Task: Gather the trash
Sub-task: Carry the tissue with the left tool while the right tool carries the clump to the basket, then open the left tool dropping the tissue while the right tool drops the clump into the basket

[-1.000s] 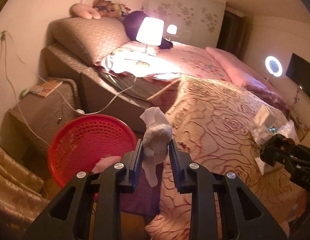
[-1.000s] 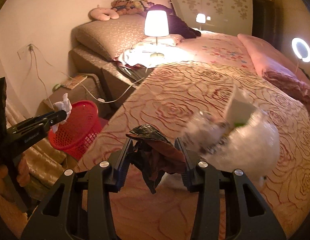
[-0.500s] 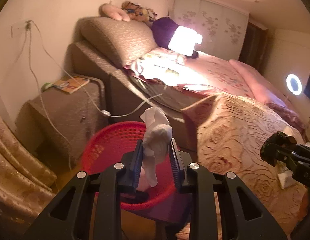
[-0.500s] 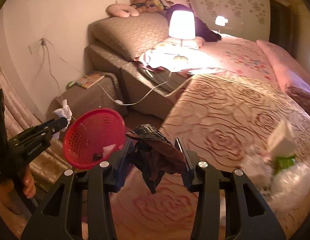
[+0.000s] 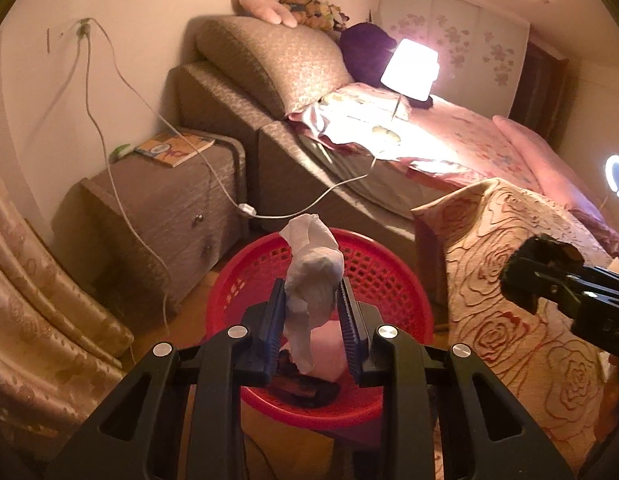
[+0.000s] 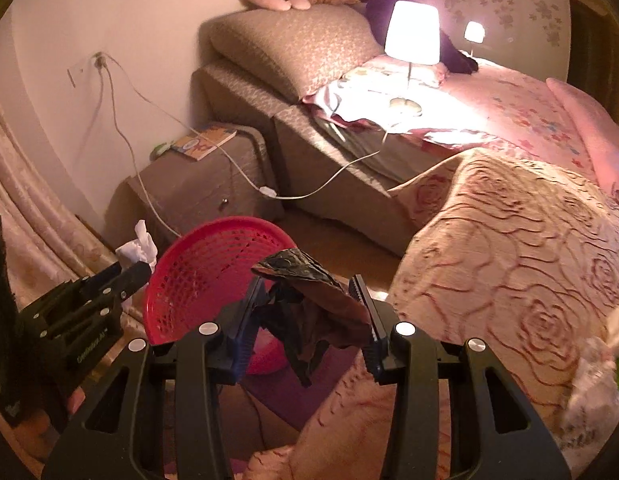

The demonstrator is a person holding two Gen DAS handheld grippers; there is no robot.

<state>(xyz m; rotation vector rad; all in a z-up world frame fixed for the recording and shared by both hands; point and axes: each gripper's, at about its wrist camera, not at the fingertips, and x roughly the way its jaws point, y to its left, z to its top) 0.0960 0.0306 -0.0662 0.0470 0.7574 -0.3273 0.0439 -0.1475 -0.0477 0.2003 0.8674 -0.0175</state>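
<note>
Left wrist view. The step in hand is delivery: both pieces of trash are picked up and are being brought to the bin. The left claw [image 5: 311,312] is nearly closed, its blue pads pressing both sides of a crumpled white tissue [image 5: 312,276] that stands up above the fingertips and trails down between them. Directly beyond and below the claw sits the red basket [image 5: 389,280] on the floor, between the bedside cabinet [image 5: 157,216] on the left and the bed [image 5: 509,264] on the right. Pink and dark items already lie in its bottom. The next move, by my judgement, calls for spreading the jaws while the tissue hangs over the basket mouth, so that it drops inside and not on the rim. At the right edge the right claw [image 5: 541,264] enters with something dark at its tip.

Right wrist view. The right claw [image 6: 309,312] is closed onto a crumpled dark brown wrapper [image 6: 309,292], which bulges above the pads and hangs in loose flaps below. The red basket [image 6: 197,272] lies to the near left, its mouth only partly under this claw, and the edge of the bed's rose-patterned cover is just right of it. This claw probably needs to travel further left before release. The left claw [image 6: 133,270] shows at the left with the white tissue [image 6: 138,246] at its tip, beside the basket rim.
</note>
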